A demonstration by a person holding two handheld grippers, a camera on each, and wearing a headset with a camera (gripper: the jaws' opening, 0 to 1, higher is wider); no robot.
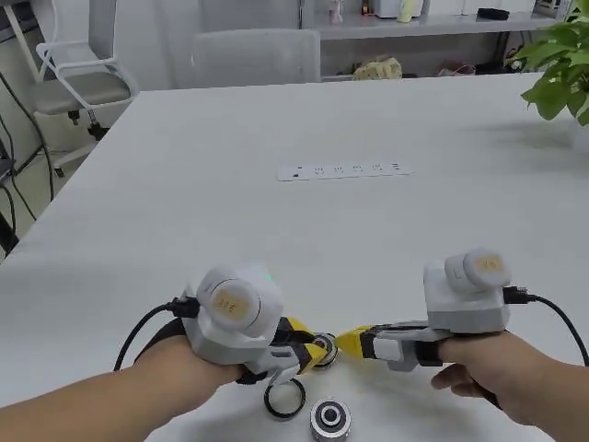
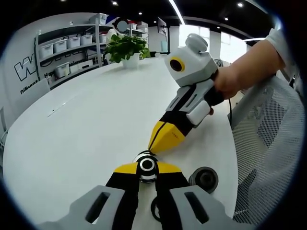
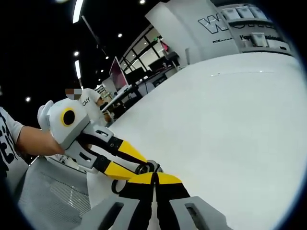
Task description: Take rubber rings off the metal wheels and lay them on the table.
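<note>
Two metal wheels, one loose rubber ring. The left gripper (image 2: 146,168) clamps one wheel (image 1: 322,351) low over the table (image 1: 276,230), near edge. The right gripper (image 1: 348,343), jaws pressed together, touches its rim. The ring (image 1: 284,398) and the second wheel (image 1: 329,417) lie nearer, side by side.

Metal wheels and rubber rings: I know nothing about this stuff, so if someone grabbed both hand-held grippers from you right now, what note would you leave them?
Left hand-held gripper: shut on a metal wheel with a black rubber ring on it.
Right hand-held gripper: jaws shut, tips at that wheel's rim. I cannot tell whether they pinch the ring.
On the table, near the person: one loose rubber ring and a second wheel beside it.
Done: one ring seems to be off.
Left: pull the ring off the held wheel and lay it down.
</note>
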